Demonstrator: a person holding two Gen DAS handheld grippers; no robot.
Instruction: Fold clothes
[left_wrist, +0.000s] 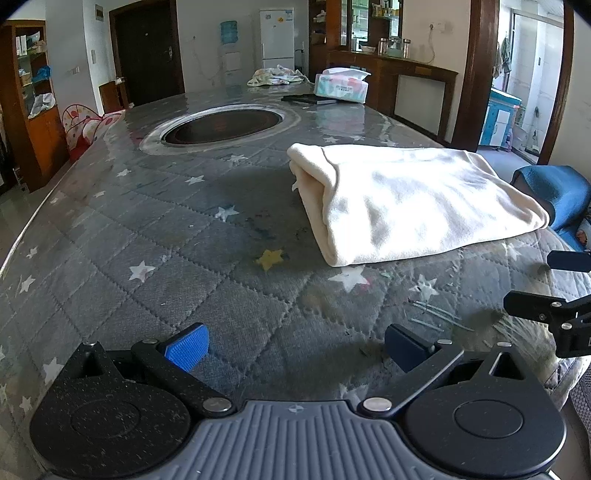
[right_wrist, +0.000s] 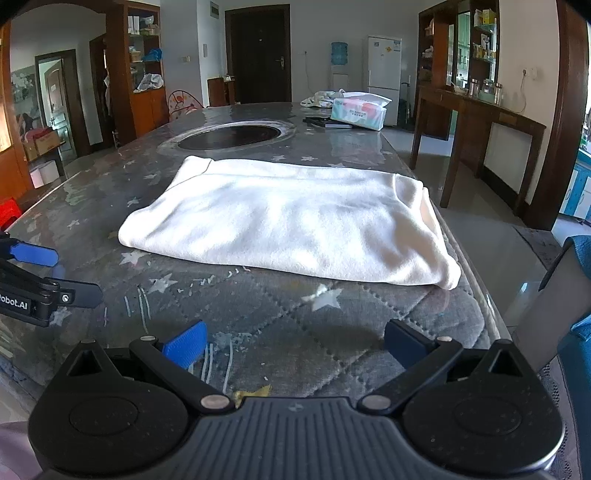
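A cream garment is lying folded on the table, a thick rectangle with its layers showing at the short end. It is sitting toward the table's right-hand edge, one corner nearly reaching the rim, and sunlight is washing across its top.

Both grippers are hovering low over the near end of the table, short of the garment and not touching it. The left gripper is holding its jaws spread wide — nothing between the blue pads but quilted, star-printed cloth. From its view the garment is lying ahead and off to the right, well clear of the fingers. The right gripper is likewise gaping and empty, and the garment is stretching straight across in front of it, its near edge just beyond the fingertips with a white star in the gap.

Each gripper is showing at the edge of the other's view, side by side near the table's front.

Farther back a round dark inset is sitting in the tabletop, and beyond it a tissue box and a crumpled cloth.
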